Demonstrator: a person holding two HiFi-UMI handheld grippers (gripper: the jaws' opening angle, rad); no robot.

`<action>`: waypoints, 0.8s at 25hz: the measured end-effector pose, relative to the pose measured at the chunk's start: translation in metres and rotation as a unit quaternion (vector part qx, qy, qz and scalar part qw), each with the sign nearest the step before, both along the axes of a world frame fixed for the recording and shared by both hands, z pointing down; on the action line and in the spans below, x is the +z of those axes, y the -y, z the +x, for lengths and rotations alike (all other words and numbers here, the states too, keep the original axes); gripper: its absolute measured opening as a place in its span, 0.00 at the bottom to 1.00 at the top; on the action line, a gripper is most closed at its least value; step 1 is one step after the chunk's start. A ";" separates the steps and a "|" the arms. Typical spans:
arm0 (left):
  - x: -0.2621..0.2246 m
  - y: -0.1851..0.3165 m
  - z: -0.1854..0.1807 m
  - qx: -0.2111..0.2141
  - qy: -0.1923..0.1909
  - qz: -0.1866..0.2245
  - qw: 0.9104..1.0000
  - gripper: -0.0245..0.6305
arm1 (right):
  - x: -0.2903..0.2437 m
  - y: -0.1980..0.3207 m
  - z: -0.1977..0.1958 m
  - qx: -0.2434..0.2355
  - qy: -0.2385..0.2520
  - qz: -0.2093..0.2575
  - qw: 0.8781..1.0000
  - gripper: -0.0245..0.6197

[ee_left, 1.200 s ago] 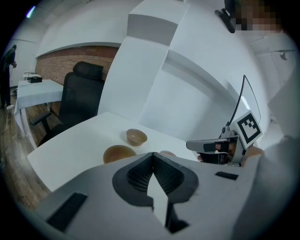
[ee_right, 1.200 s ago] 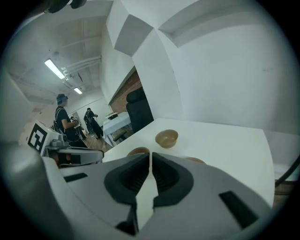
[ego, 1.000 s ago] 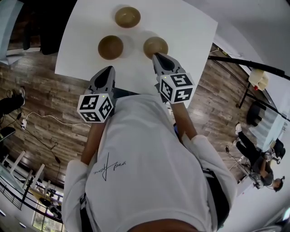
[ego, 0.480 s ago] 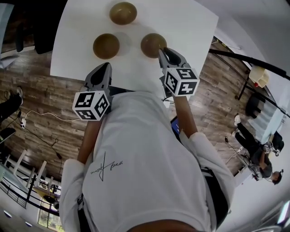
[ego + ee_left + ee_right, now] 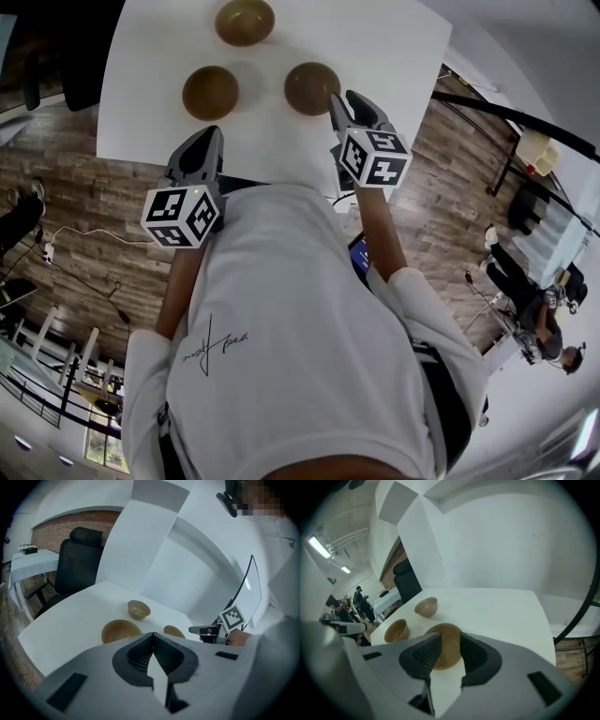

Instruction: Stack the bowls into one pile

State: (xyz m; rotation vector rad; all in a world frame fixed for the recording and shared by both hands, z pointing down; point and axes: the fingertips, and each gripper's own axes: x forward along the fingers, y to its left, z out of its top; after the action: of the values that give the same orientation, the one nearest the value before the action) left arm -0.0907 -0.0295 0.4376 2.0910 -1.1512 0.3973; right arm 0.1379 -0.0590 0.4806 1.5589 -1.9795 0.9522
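Three brown bowls stand apart on the white table (image 5: pixel 394 56): a far one (image 5: pixel 245 21), a left one (image 5: pixel 210 91) and a right one (image 5: pixel 312 87). My right gripper (image 5: pixel 340 99) hangs at the right bowl's near right rim. In the right gripper view its jaws (image 5: pixel 450 638) are opening, and that bowl (image 5: pixel 446 645) shows in the gap just beyond the pads, untouched. My left gripper (image 5: pixel 210 136) hovers over the table's near edge, short of the left bowl (image 5: pixel 121 631), with its jaws (image 5: pixel 153 635) shut and nothing between them.
A black office chair (image 5: pixel 79 559) stands at the table's far left side. Wooden floor (image 5: pixel 84 206) surrounds the table. A second white-covered table (image 5: pixel 28 566) and some people (image 5: pixel 356 597) are further off. A black stand (image 5: pixel 525 131) rises at the right.
My right gripper has slid from the right bowl's near rim round to its right side, lower over the table. The left gripper has barely moved.
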 end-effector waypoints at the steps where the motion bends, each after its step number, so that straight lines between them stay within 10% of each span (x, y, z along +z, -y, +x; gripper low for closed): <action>1: 0.001 0.000 0.000 -0.001 0.000 -0.001 1.000 0.05 | 0.003 0.000 0.002 0.002 0.000 -0.003 1.000 0.22; 20: 0.006 -0.001 -0.004 -0.015 -0.006 -0.013 1.000 0.05 | 0.048 0.002 0.010 0.035 0.037 -0.057 0.997 0.25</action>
State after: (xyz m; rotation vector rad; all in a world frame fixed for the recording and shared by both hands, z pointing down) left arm -0.0951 -0.0289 0.4434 2.0494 -1.1627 0.3843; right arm 0.1479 -0.0612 0.5287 1.5581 -1.8944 1.1453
